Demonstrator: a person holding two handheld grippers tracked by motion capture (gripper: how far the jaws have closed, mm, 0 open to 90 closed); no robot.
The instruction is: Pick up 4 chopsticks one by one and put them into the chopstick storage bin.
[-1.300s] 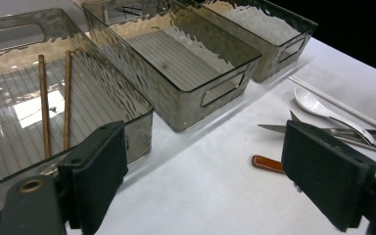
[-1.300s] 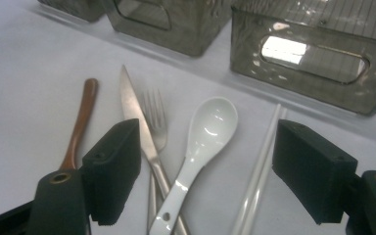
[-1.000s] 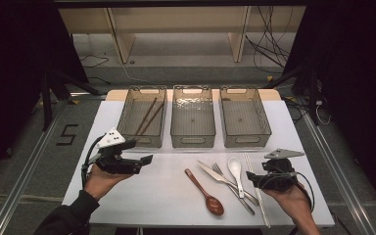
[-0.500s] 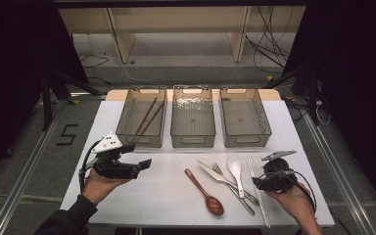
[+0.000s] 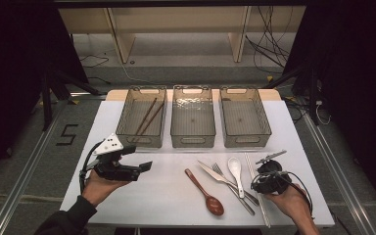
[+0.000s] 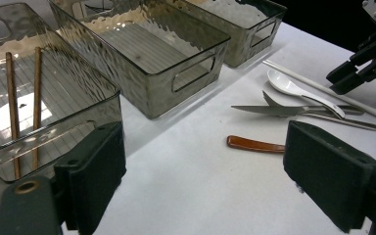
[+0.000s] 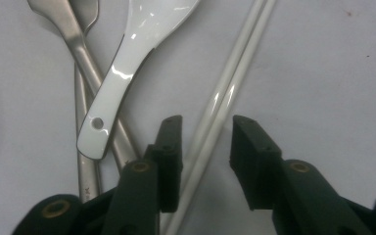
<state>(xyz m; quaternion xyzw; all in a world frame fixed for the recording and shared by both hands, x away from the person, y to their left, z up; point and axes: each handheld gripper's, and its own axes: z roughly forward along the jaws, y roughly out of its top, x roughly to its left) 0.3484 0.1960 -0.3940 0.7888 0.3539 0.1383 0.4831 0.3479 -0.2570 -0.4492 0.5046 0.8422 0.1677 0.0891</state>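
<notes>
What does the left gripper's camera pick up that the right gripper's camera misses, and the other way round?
The left gripper view alone shows the three clear bins, the brown chopsticks lying in one, the wooden spoon's handle, the knife and the right gripper farther off. The right gripper view alone shows, close up, its own jaws, which have just been closing, standing either side of the white chopsticks without pressing them yet. Both show the white spoon, the metal cutlery handles, those chopsticks and the white table.
</notes>
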